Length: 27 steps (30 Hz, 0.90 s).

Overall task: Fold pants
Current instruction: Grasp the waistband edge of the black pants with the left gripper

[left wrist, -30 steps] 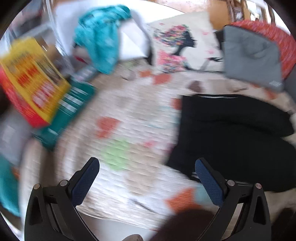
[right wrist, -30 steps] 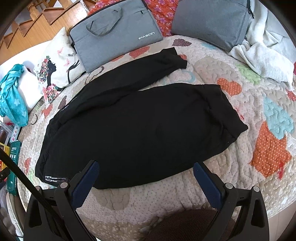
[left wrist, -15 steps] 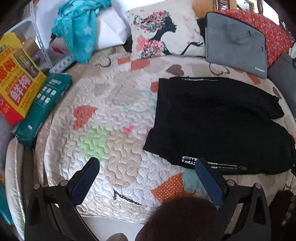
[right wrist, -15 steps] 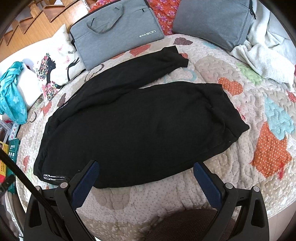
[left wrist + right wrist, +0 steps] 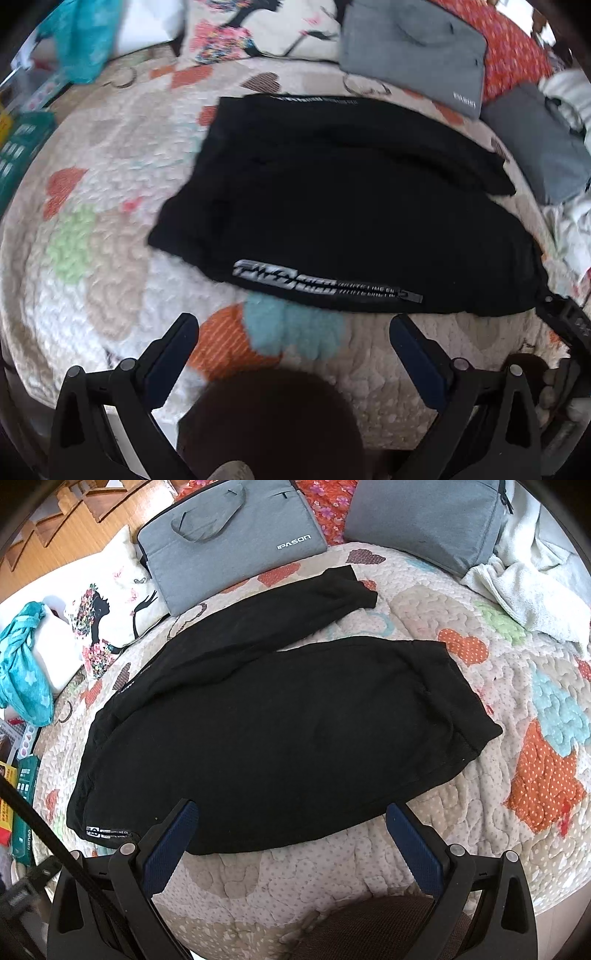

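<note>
Black pants [image 5: 280, 731] lie spread flat on a quilted bedspread [image 5: 517, 709], waistband to the left, two legs running right. They also show in the left wrist view [image 5: 351, 206], with a silver printed logo [image 5: 317, 282] along the near edge. My left gripper [image 5: 293, 330] is open and empty, just in front of the waistband corner. My right gripper [image 5: 291, 814] is open and empty, its fingertips over the near edge of the near leg.
Two grey laptop bags [image 5: 229, 539] [image 5: 424, 517] lie at the far side, beside a printed cushion [image 5: 107, 609]. A white towel [image 5: 524, 587] sits far right. A teal cloth [image 5: 22, 672] and boxes [image 5: 22, 794] crowd the left edge.
My left gripper has swung right and closer to the pants, so the waistband and logo now fill its view. My right gripper has barely moved, edging slightly nearer.
</note>
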### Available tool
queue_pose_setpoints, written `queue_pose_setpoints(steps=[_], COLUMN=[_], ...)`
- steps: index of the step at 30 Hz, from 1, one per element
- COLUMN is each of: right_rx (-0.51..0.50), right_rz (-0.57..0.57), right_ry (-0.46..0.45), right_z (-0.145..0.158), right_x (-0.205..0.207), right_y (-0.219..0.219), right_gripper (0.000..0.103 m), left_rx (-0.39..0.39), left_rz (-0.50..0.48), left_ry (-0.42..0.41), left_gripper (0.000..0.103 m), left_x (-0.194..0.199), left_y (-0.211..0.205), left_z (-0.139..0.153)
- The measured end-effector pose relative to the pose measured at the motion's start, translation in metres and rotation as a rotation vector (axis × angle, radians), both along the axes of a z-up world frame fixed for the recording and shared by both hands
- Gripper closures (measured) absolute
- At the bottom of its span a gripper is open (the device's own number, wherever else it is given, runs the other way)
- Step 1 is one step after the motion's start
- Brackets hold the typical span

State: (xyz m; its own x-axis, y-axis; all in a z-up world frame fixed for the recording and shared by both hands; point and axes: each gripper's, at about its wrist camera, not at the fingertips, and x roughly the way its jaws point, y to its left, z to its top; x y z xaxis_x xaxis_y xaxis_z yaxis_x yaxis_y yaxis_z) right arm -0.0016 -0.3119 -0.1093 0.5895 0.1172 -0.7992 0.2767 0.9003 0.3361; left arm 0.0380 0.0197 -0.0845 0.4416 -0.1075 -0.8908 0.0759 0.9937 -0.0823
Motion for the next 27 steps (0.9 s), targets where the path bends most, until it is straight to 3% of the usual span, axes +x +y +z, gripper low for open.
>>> queue_pose_setpoints(steps=[8, 12, 16, 19, 21, 23, 25, 27], right_rx=[0.003, 0.018, 0.024, 0.024, 0.029, 0.034, 0.039, 0.044], right_rz=[0.002, -0.001, 0.001, 0.001, 0.001, -0.001, -0.001, 0.0], right_ry=[0.003, 0.008, 0.016, 0.012, 0.012, 0.011, 0.01, 0.012], right_z=[-0.002, -0.004, -0.006, -0.005, -0.006, -0.006, -0.006, -0.007], right_x=[0.001, 0.002, 0.004, 0.003, 0.003, 0.002, 0.002, 0.002], right_y=[0.0, -0.003, -0.003, -0.003, -0.005, -0.006, -0.007, -0.007], right_gripper=[0.0, 0.0, 0.0, 0.0, 0.0, 0.0, 0.0, 0.0], left_rx=[0.113, 0.087, 0.014, 0.025, 0.001, -0.052, -0.153, -0.195], left_rz=[-0.044, -0.032, -0.011, -0.038, -0.032, -0.038, -0.033, 0.016], left_ry=[0.11, 0.111, 0.153, 0.168, 0.149, 0.124, 0.094, 0.051], left_gripper=[0.0, 0.0, 0.0, 0.0, 0.012, 0.05, 0.061, 0.062], left_x=[0.056, 0.056, 0.056, 0.057, 0.052, 0.05, 0.05, 0.058], left_y=[-0.036, -0.034, -0.024, -0.024, -0.017, -0.005, 0.018, 0.046], left_z=[-0.037, -0.036, -0.04, -0.037, -0.028, -0.014, 0.006, 0.023])
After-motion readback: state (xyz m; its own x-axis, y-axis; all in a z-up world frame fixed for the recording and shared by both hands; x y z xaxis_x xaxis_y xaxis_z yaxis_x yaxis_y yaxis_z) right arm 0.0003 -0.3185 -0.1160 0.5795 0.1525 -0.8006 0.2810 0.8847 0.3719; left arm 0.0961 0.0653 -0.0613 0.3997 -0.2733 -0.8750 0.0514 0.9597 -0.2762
